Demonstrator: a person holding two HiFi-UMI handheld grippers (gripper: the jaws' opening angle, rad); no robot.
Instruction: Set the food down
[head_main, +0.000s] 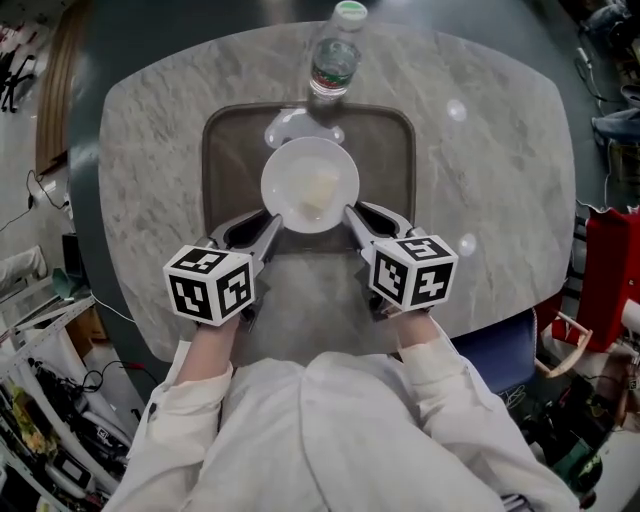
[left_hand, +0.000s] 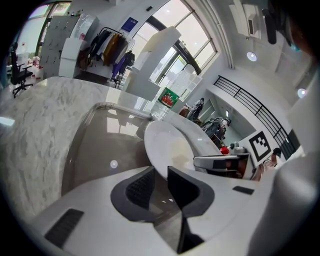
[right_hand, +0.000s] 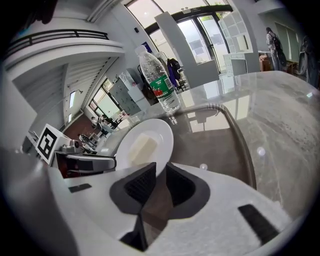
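A white plate (head_main: 310, 185) with a pale slab of food (head_main: 318, 190) hangs over the brown tray (head_main: 218, 150), and its reflection shows on the tray just beyond it. My left gripper (head_main: 272, 222) is shut on the plate's near-left rim. My right gripper (head_main: 350, 215) is shut on the near-right rim. In the left gripper view the plate (left_hand: 170, 142) rim runs between the jaws of that gripper (left_hand: 161, 181). The right gripper view shows the plate (right_hand: 145, 142) and food (right_hand: 141, 148) likewise pinched at my right gripper (right_hand: 159, 179).
A clear water bottle (head_main: 335, 55) with a green label stands at the tray's far edge, just beyond the plate; the same bottle (right_hand: 159, 80) is in the right gripper view. The tray lies on a marble table (head_main: 480, 160). Clutter surrounds the table on the floor.
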